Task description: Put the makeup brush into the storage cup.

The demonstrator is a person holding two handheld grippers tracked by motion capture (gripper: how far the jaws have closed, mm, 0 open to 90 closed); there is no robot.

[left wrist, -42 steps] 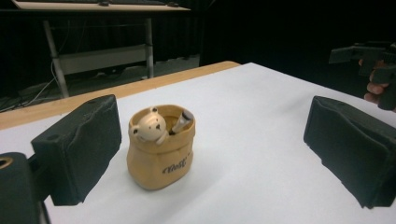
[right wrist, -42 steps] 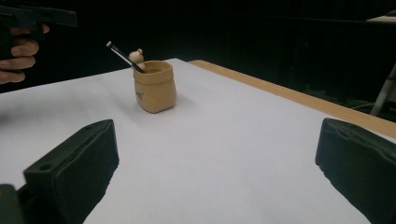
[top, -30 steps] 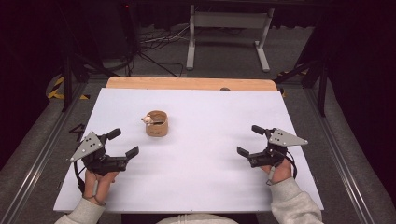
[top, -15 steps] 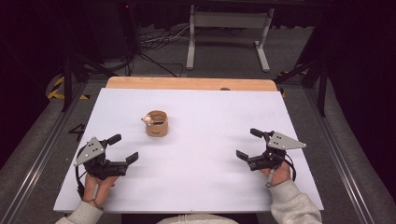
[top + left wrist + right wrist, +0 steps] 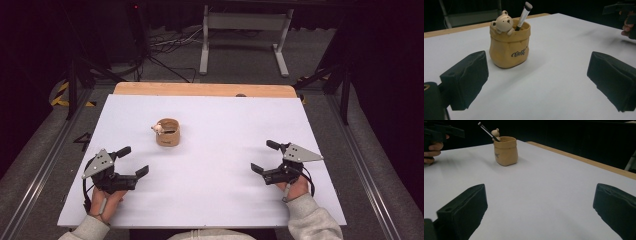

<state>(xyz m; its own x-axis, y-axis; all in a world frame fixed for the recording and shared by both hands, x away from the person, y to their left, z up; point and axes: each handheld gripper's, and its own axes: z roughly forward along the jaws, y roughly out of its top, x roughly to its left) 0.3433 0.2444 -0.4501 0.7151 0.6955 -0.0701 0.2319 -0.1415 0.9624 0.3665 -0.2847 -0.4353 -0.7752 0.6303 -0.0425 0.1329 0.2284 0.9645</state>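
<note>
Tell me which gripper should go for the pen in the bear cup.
Left, probably. The left gripper sits nearer the bear cup than the right gripper; its jaws are open, the pen close ahead.

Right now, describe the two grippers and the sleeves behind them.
Both the left gripper and the right gripper are black, each with two blocky padded jaws, a grey three-cornered plate on top and a trailing black cable. The person wears light grey sleeves.

"Bear" lettering on tan pot [image 5: 509, 48]
</note>
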